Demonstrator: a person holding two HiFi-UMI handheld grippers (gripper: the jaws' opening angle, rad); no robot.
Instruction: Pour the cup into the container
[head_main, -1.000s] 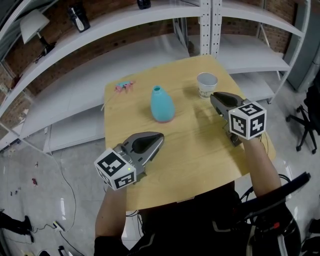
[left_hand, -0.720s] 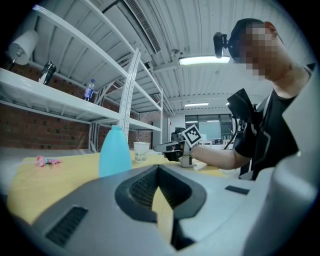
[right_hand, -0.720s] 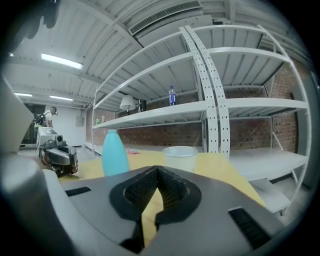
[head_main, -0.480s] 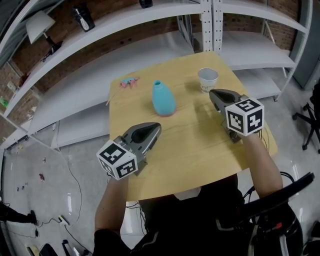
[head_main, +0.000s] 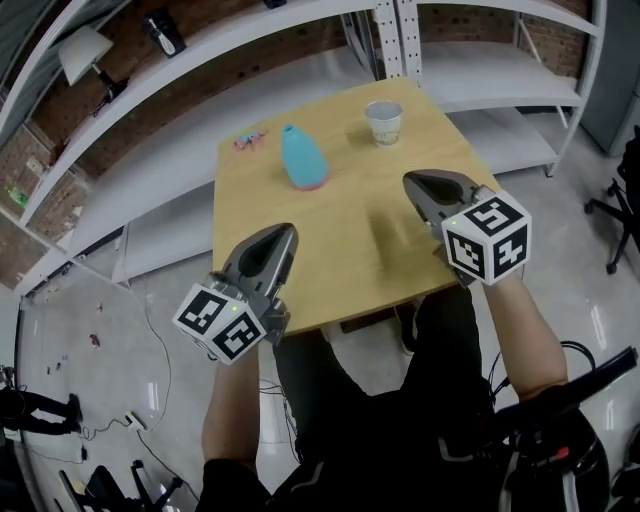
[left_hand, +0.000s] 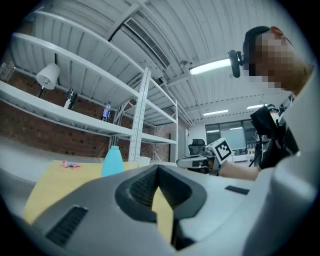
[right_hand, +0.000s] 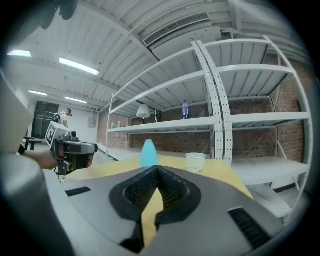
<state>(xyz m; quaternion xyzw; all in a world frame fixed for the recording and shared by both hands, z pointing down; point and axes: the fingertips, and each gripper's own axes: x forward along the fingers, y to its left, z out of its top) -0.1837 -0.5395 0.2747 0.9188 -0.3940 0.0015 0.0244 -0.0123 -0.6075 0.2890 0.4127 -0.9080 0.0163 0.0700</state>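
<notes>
A white paper cup (head_main: 384, 122) stands near the far right corner of the wooden table (head_main: 345, 235); the right gripper view shows the cup (right_hand: 195, 162) ahead, slightly right. A light blue bottle-shaped container (head_main: 303, 158) stands upright left of it, seen as the container (left_hand: 112, 161) and the container (right_hand: 148, 152) in the gripper views. My left gripper (head_main: 281, 236) hovers over the table's near left edge, jaws shut and empty. My right gripper (head_main: 417, 184) hovers over the near right part, well short of the cup, shut on nothing.
A small pink object (head_main: 249, 142) lies at the table's far left corner. White metal shelving (head_main: 390, 30) runs behind the table, with a lamp (head_main: 82, 55) and dark items on it. An office chair (head_main: 625, 190) stands at the right edge. Cables lie on the floor (head_main: 130, 340) at left.
Both grippers have drawn back toward the table's near edge, away from the cup and container. The head view has shifted, so the table sits higher in the picture.
</notes>
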